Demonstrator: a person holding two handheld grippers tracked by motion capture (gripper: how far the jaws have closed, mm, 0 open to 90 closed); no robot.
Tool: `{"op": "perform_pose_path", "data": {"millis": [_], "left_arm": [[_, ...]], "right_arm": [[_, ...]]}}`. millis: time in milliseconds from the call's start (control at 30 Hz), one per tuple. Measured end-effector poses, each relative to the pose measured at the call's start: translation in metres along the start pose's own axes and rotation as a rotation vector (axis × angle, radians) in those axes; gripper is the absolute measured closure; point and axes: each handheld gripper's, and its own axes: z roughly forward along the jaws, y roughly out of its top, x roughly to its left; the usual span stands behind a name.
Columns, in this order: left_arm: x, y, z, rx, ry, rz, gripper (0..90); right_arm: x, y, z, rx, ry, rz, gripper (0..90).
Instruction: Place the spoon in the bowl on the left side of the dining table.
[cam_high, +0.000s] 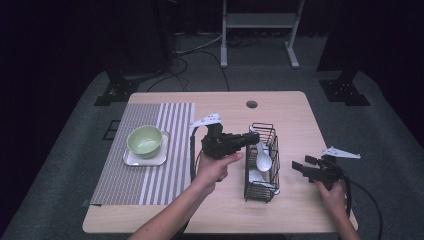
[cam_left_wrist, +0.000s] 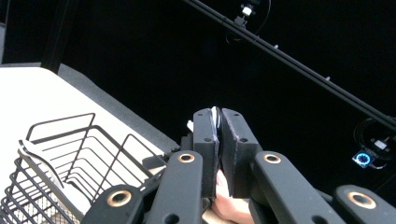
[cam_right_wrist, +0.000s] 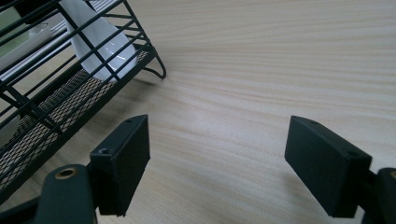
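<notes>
so the left gripper (cam_high: 250, 138) is up over the black wire basket (cam_high: 250, 187), jaws pinched nearly together on something thin and white, the edge of it peeking between the pads in the left gripper view (cam_left_wrist: 215, 116). looks like the handle of a white spoon (cam_high: 263, 159), whose bowl hangs inside the basket just below the jaws in the high view. my read: this is the lift-out step, spoon gripped and partly raised but not clear of the wire rim. a second white spoon (cam_high: 257, 176) lies lower in the basket. right gripper (cam_high: 301, 165) sits near the basket's right side, low over the wooden table (cam_high: 290, 210), jaws spread wide with nothing in them (cam_right_wrist: 217, 170), idle. next move likely calls for a straight pull up until the bowl clears the wires, then a carry left toward the green bowl (cam_high: 145, 140) on its white square plate (cam_high: 131, 160) on the striped placemat (cam_high: 150, 185), well apart from the basket. keep the pinch firm, thin handle could swivel.
</notes>
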Motion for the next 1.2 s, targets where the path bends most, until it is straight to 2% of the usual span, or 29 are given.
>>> {"op": "perform_pose_path", "data": {"millis": [267, 833, 1200], "left_arm": [[-0.002, 0.01, -0.007, -0.024, -0.001, 0.001, 84.8], [0.0, 0.026, -0.033, -0.062, 0.053, 0.022, 84.8], [0.011, 0.028, -0.053, -0.089, 0.107, 0.006, 84.8]], "right_arm": [[0.001, 0.0, 0.001, 0.006, -0.008, -0.004, 21.1], [0.002, 0.0, 0.001, 0.014, -0.022, -0.004, 21.1], [0.002, 0.001, 0.002, 0.016, -0.028, -0.006, 21.1]]}}
